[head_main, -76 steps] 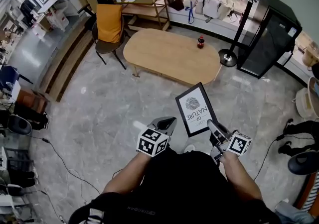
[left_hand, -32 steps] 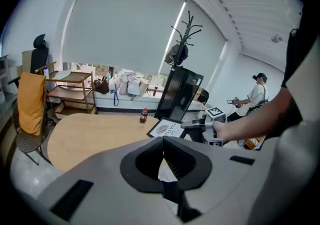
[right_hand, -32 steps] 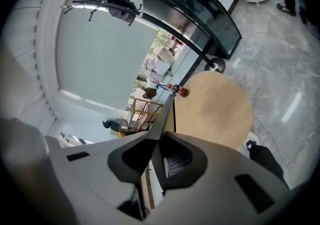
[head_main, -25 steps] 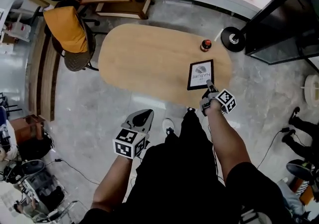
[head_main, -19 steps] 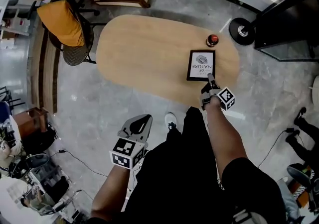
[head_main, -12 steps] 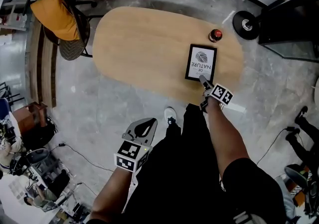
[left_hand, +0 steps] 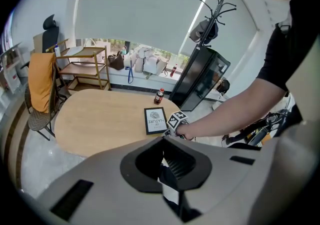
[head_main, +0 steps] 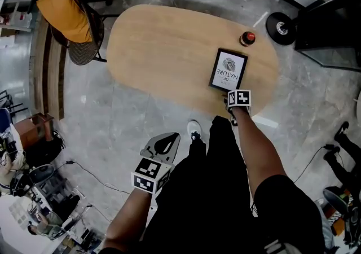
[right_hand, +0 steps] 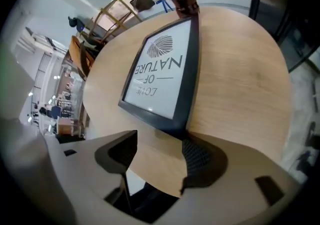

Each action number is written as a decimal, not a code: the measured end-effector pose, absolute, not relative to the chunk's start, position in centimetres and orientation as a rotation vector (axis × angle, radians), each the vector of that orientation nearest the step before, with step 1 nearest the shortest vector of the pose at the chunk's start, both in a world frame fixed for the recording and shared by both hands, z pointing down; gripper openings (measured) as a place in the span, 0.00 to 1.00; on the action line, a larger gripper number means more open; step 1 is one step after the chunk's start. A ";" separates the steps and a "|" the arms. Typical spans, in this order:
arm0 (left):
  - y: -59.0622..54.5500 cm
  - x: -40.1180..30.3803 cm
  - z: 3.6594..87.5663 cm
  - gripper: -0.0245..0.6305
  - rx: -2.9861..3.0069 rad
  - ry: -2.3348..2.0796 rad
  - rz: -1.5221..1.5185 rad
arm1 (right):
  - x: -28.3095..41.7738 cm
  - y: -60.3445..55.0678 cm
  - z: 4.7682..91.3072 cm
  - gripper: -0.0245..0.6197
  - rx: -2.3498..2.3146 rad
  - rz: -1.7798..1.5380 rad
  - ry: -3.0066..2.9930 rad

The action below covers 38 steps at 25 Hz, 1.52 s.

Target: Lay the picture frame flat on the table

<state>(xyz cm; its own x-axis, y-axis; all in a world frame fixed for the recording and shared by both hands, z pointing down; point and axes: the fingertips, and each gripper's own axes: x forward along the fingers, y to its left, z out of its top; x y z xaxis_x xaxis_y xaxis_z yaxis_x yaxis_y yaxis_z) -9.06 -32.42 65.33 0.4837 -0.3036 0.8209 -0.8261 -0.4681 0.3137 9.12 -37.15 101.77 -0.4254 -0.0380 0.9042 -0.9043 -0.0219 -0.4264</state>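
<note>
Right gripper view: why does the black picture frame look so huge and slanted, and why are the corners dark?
Right gripper view: a wide-angle lens close up swells the black picture frame and curves the oval wooden table; its round image leaves dark corners. Head view: the same frame looks small, sharp and evenly lit.

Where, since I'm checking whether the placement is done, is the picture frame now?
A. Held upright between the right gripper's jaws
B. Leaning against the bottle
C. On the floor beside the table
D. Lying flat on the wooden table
D: the picture frame lies face up on the table, and the right gripper, whose jaws have just been opening, stands with them apart at its near edge, not clamping it.
</note>
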 end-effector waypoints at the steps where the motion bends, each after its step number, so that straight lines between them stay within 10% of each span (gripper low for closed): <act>1: -32.1 -9.4 65.1 0.04 2.004 -0.934 0.914 | 9.4 -36.8 101.7 0.46 1.006 1.498 -1.513; 11: -32.4 -10.0 61.0 0.04 2.155 -0.934 0.791 | 10.5 -35.4 92.8 0.44 1.138 1.481 -1.607; 17: -31.2 -9.8 57.0 0.04 2.293 -0.876 0.682 | 6.8 -34.2 76.7 0.05 1.321 1.552 -1.991; 26: -25.9 -8.2 51.8 0.04 2.481 -0.716 0.597 | 1.3 -25.1 54.3 0.04 1.371 1.268 -2.529; 38: -21.1 -5.6 47.3 0.04 2.572 -0.785 0.512 | 5.4 -17.1 47.5 0.04 1.345 0.902 -2.560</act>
